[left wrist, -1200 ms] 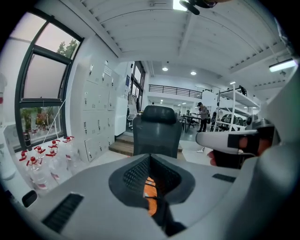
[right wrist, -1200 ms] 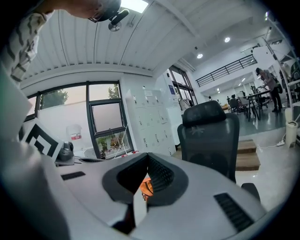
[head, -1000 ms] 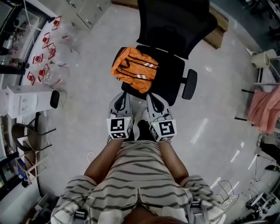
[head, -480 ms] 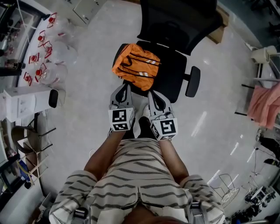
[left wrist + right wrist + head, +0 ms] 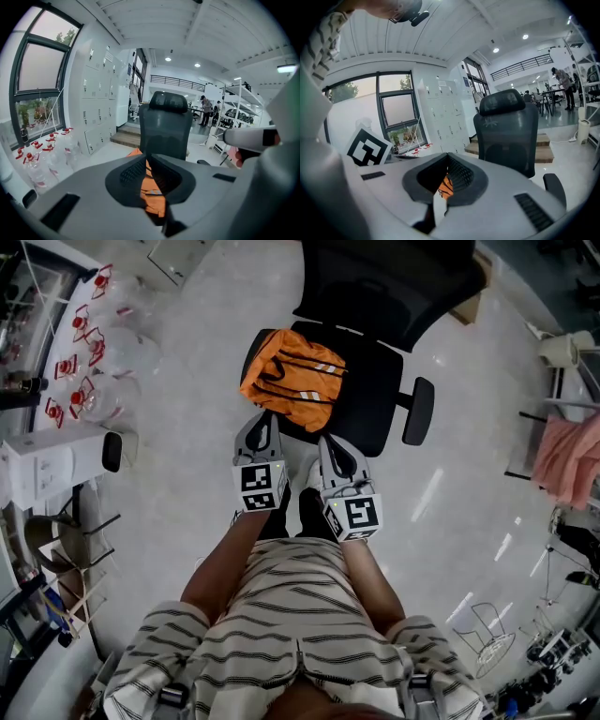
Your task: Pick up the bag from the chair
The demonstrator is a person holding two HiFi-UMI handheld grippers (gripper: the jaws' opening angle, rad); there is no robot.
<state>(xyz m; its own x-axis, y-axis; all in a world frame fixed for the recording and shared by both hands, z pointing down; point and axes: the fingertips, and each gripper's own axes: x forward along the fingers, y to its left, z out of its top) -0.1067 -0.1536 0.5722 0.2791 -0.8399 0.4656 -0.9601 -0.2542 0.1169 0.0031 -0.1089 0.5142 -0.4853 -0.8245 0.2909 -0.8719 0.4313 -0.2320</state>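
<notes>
While your left gripper (image 5: pixel 263 415) and right gripper (image 5: pixel 336 442) are clenched empty just short of the chair (image 5: pixel 371 401), pushing on could shove the bag (image 5: pixel 292 378) off its seat edge.

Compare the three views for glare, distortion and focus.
Head view: bright glare streaks on the glossy floor, the orange bag sharp. Left gripper view: fisheye bows the window frame, corners black. Right gripper view: same curved rim, the chair crisp.
</notes>
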